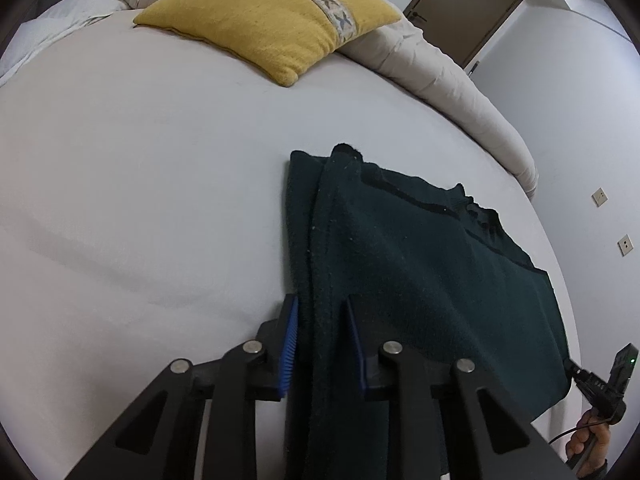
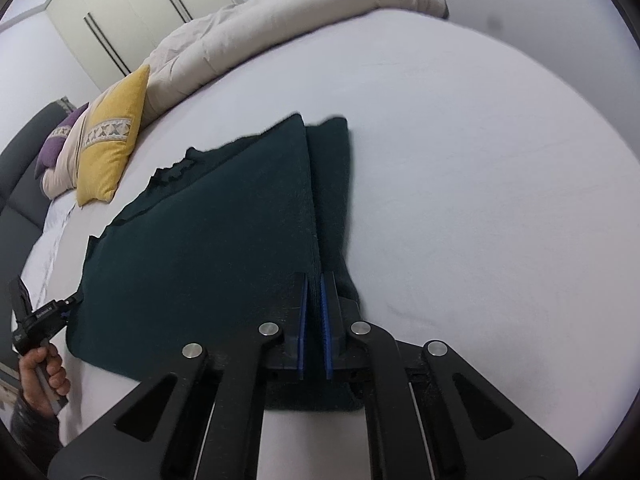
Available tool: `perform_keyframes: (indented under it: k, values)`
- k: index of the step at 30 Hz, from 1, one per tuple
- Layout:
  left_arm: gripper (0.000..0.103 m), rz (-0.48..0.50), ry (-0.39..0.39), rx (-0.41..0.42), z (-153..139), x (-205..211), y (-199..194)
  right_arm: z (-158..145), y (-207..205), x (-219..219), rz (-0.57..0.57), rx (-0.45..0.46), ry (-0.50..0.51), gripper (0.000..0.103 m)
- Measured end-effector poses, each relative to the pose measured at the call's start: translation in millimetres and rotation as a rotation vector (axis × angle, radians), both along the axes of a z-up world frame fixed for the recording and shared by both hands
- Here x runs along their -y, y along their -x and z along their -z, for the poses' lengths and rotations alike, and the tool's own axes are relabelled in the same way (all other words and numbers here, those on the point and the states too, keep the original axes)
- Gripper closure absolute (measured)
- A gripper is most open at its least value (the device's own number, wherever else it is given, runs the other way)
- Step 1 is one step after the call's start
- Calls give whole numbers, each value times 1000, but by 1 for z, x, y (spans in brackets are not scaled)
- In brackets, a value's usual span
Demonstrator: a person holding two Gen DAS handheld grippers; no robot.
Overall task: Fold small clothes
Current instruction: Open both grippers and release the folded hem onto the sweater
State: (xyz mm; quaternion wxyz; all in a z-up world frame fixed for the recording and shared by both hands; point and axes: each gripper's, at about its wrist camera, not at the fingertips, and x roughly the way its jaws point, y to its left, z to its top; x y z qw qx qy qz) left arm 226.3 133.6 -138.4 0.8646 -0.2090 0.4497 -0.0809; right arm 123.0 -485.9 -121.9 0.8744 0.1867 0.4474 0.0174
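garment (image 1: 420, 264): dark green knit, lies on the white bed sheet (image 1: 140, 180), near edge, well apart from the yellow pillow (image 1: 276, 20) at the far side. one side panel already lies folded over. left gripper (image 1: 322, 344) has its jaws parted, fabric edge running between the pads, not pinched. right gripper (image 2: 315, 320) is clamped on the opposite folded edge. judged soft, limp, light, slightly grippy; best held at hem corners. no containers in view.

bare sheet (image 1: 140, 200) left of garment (image 1: 420, 260), yellow pillow (image 1: 272, 20) far end, duvet (image 1: 460, 92) along far edge
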Motion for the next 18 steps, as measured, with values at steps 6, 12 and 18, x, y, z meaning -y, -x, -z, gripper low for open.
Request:
perform_keyframes:
  k: [6, 12, 18]
  values:
    - [73, -23, -17, 35, -14, -8, -3, 7, -3, 1, -25, -37, -6, 94]
    - [62, -44, -54, 70, -29, -11, -31, -33, -39, -5, -20, 29, 80, 88]
    - [62, -5, -108, 46, -25, 0, -61, -37, -118, -27, -53, 41, 68, 88]
